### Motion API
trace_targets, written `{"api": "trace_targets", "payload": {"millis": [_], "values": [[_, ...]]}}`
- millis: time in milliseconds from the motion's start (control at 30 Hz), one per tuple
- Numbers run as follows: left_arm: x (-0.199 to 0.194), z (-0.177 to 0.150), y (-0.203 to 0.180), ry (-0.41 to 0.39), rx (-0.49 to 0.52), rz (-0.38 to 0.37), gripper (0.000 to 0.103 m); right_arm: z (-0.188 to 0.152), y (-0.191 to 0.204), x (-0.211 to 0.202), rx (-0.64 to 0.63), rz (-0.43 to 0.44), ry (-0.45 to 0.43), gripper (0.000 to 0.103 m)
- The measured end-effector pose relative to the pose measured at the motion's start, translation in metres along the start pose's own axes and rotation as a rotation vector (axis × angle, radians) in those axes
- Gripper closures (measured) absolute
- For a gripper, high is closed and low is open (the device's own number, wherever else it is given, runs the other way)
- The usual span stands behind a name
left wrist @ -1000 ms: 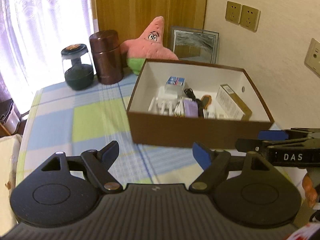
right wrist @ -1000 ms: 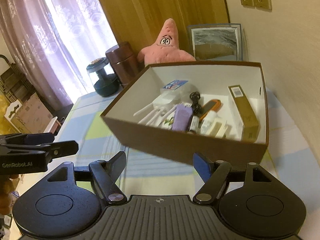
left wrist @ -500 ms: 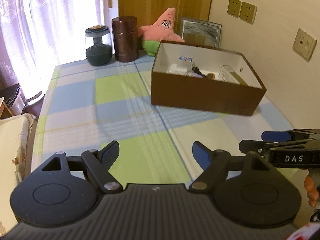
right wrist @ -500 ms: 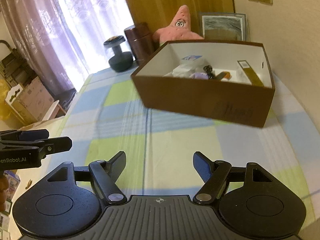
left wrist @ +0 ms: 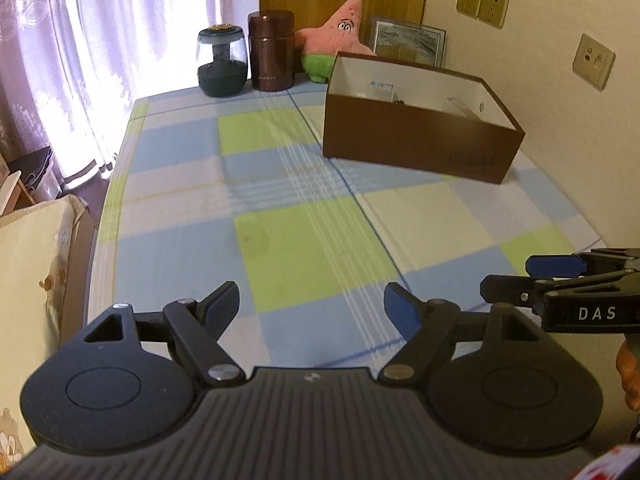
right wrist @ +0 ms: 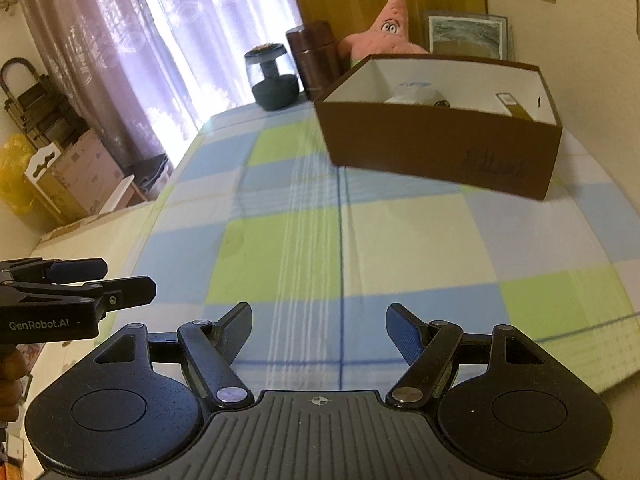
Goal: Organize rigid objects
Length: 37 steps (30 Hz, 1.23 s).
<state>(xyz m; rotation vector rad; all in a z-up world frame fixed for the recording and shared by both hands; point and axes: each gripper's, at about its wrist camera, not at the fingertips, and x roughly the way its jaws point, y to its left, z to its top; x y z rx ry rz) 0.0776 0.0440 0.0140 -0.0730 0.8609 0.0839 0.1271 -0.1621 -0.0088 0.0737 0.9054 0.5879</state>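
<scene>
Left wrist view: left tool and right tool both gape empty above the checkered bench, well short of the brown box.

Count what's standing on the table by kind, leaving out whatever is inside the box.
Brown box: 1
Glass jar: 1
Brown canister: 1
Pink starfish plush: 1
Framed picture: 1
Total: 5
</scene>
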Motion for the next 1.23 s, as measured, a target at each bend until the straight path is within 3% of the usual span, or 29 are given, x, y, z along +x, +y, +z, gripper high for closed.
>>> {"api": "trace_targets", "payload": {"millis": [600, 1233], "values": [[-0.02, -0.042, 0.021, 0.036, -0.042, 0.031, 0.026, -0.032, 0.03, 0.004, -0.041, 0.023, 0.056, 0.032], [-0.011, -0.035, 0.024, 0.041, -0.053, 0.026, 0.026, -0.027, 0.031, 0.016, -0.053, 0.016, 0.09, 0.032]]}}
